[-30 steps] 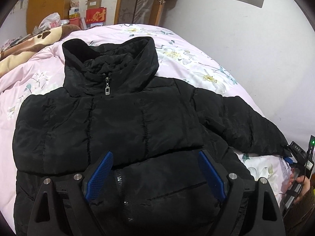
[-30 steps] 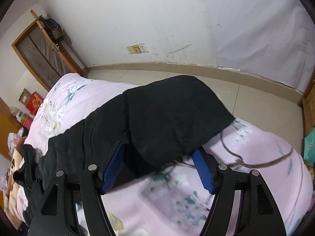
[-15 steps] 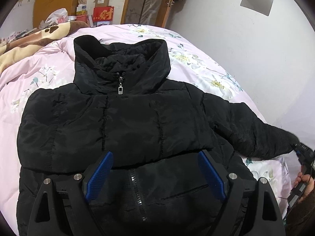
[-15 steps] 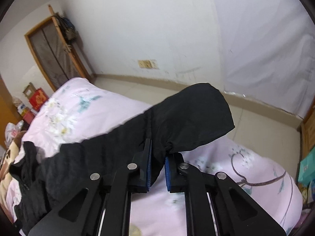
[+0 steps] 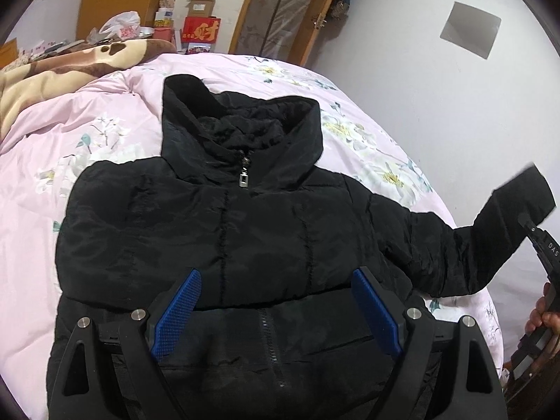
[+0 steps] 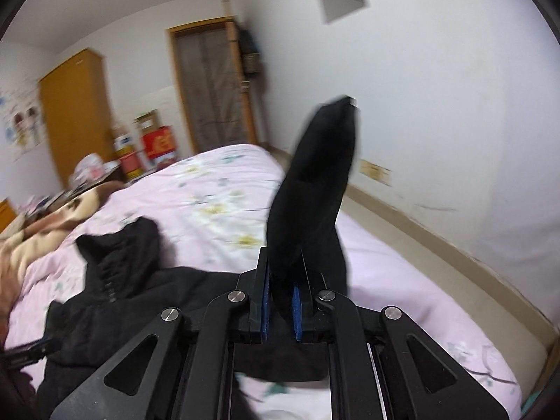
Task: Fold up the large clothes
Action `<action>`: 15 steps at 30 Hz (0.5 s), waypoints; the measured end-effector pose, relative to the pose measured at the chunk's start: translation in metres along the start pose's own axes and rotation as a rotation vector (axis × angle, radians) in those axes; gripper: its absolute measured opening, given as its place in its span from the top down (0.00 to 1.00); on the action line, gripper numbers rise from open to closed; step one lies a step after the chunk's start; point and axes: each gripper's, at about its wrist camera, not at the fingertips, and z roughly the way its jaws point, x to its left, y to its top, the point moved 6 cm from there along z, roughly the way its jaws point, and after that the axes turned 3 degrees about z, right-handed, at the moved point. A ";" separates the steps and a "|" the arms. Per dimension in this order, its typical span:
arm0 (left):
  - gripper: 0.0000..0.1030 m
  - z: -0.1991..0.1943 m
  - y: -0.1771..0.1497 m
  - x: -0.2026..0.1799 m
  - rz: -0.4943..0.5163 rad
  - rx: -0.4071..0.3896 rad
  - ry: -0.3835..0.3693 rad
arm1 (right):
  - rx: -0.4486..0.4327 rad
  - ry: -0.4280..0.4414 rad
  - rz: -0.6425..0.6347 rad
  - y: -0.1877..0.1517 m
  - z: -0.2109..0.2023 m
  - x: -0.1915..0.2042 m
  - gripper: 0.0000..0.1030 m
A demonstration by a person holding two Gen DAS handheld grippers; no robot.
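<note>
Left wrist view: the black puffer jacket [image 5: 224,231] is lying zipped and front-up on the pink floral bedspread [image 5: 70,147], sitting higher in the frame than a second ago. Its sleeve [image 5: 490,238], flat on the bed before, is now rising off it at the right edge, pinched by the right gripper [image 5: 528,225] in a person's hand [image 5: 542,311]. The left gripper [image 5: 276,311] is hovering over the hem with jaws wide apart and nothing between them. A brown blanket [image 5: 63,66] is lying at upper left.

Right wrist view: the right gripper [image 6: 280,297], open a second ago, is now clamped on the sleeve cuff [image 6: 315,175], which is standing up in front of the white wall [image 6: 437,105]. The jacket body [image 6: 115,280] is lying at lower left, and a wooden wardrobe [image 6: 77,112] is standing at the far left.
</note>
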 end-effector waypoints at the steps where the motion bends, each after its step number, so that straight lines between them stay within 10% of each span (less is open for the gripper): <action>1: 0.15 -0.003 0.001 0.004 -0.005 -0.005 0.004 | 0.002 0.017 -0.015 -0.002 0.002 0.011 0.90; 15: 0.15 -0.025 0.011 0.066 -0.123 -0.043 0.013 | 0.114 0.287 -0.233 -0.054 0.038 0.178 0.90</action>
